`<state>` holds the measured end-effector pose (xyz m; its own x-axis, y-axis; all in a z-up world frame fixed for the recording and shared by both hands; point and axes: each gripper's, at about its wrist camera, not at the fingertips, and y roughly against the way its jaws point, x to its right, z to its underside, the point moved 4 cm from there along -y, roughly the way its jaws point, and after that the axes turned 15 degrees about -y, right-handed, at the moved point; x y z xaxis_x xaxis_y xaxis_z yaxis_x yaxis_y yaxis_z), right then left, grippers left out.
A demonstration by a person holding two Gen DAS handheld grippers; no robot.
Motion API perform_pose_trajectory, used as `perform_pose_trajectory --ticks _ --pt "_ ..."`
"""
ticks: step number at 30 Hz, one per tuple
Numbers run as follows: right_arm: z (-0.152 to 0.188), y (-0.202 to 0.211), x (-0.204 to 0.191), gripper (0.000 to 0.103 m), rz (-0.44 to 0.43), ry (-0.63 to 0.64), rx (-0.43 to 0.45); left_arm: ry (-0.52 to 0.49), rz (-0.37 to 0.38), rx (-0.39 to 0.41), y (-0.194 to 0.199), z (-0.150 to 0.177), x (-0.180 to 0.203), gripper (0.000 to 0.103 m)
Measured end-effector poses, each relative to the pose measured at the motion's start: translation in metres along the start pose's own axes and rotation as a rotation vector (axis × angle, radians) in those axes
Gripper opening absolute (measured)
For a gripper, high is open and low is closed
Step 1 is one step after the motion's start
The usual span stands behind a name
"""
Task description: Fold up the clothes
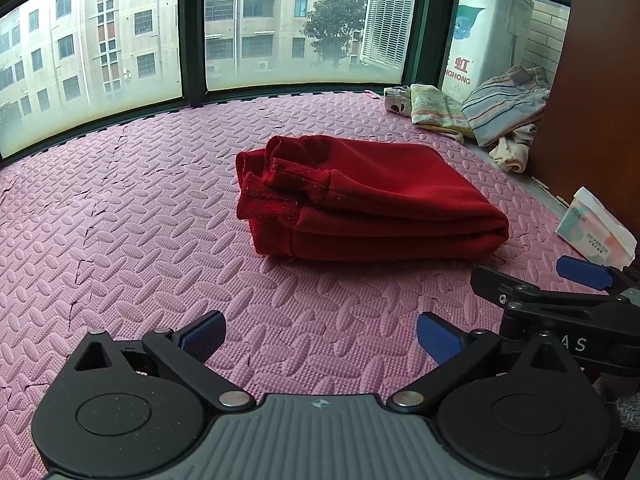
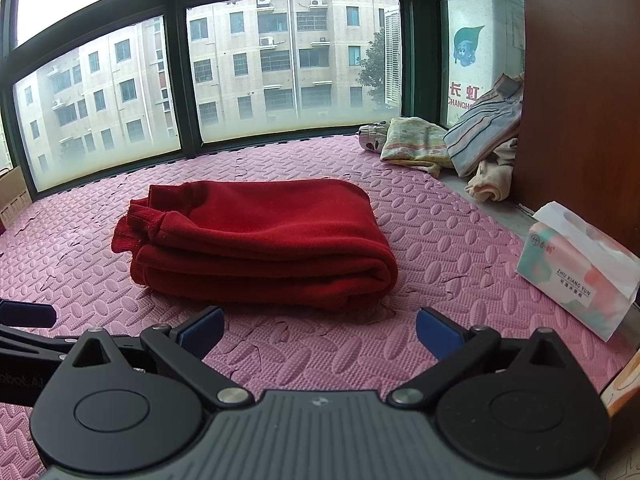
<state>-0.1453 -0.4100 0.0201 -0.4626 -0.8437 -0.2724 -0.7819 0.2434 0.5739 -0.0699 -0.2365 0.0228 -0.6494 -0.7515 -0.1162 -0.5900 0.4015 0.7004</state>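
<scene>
Jaws of both the left gripper [image 1: 321,334] and right gripper [image 2: 320,330] gape wide and empty, hanging back from the red garment [image 1: 368,200], which lies folded on the pink mat [image 1: 120,220], apparently finished.

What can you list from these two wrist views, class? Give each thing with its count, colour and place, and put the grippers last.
Folded garment: one, dark red, middle of the mat, cuffs showing at its left end.
Foam mat: pink interlocking tiles, covering the floor up to the windows.
Loose clothes pile: several pieces, pale yellow patterned, blue striped, cream and spotted white, far right corner by the wall.
Tissue pack: one, white with teal and pink, right edge of the mat.
Cardboard box: one, brown, far left edge, mostly cut off.
Windows: dark green frames, apartment blocks outside.
Left gripper: black with blue pads, open, short of the garment.
Right gripper: same, open, empty.
</scene>
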Motion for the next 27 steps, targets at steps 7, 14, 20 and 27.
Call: perform_pose_trajectory --ticks 7,14,20,27 --pt "0.0013 0.0020 0.0019 0.103 0.004 -0.001 0.000 -0.004 0.001 0.004 0.0025 0.0005 0.0016 0.103" --pt "0.0016 0.0030 0.0024 0.103 0.002 -0.004 0.002 -0.009 0.003 0.008 0.0037 0.0004 0.0035 0.103" --pt "0.0015 0.0027 0.0030 0.103 -0.001 -0.006 0.000 -0.011 0.006 0.008 0.0033 0.0002 0.0046 0.103" --pt "0.0015 0.0007 0.0038 0.103 0.000 -0.010 -0.005 -0.015 0.006 0.005 0.0016 0.0000 0.0051 0.103"
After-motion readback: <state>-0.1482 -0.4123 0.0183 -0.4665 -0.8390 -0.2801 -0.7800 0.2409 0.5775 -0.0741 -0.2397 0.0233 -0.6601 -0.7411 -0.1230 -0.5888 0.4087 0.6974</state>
